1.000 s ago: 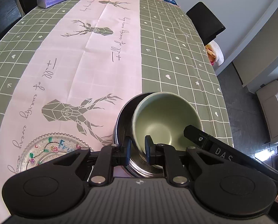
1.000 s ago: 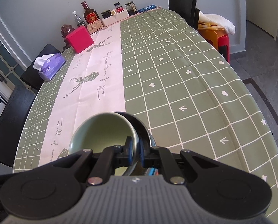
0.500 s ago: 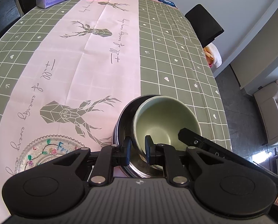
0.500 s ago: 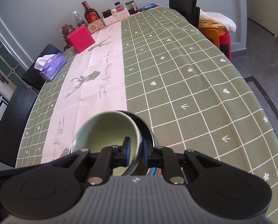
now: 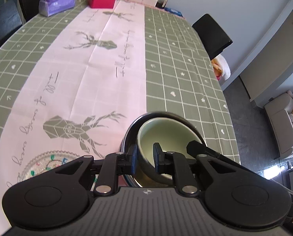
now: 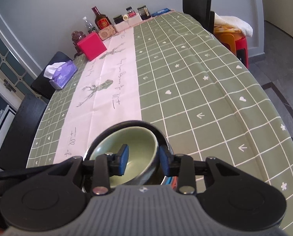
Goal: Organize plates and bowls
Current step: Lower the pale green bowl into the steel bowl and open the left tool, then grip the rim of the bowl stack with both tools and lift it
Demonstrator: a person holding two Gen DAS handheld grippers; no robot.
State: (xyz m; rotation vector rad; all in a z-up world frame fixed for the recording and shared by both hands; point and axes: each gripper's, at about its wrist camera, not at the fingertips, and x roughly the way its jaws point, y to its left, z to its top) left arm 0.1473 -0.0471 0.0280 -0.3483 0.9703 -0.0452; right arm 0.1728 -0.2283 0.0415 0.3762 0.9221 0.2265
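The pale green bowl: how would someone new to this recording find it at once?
On the green checked tablecloth, at the near end beside the pink deer-print strip, sits a dark metal bowl. The pale green ceramic bowl sits nested inside it. It alone is matte green inside; the patterned glass plate lies flat to its left.

Grey cursive script runs along the pink runner beside the printed deer, too loopy to read, and the bottle label beyond is illegible.

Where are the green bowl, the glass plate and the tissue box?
green bowl (image 5: 164,131): left wrist view, inner wall.
glass plate (image 5: 48,160): left wrist view, patterned face.
tissue box (image 6: 64,74): right wrist view, purple side.
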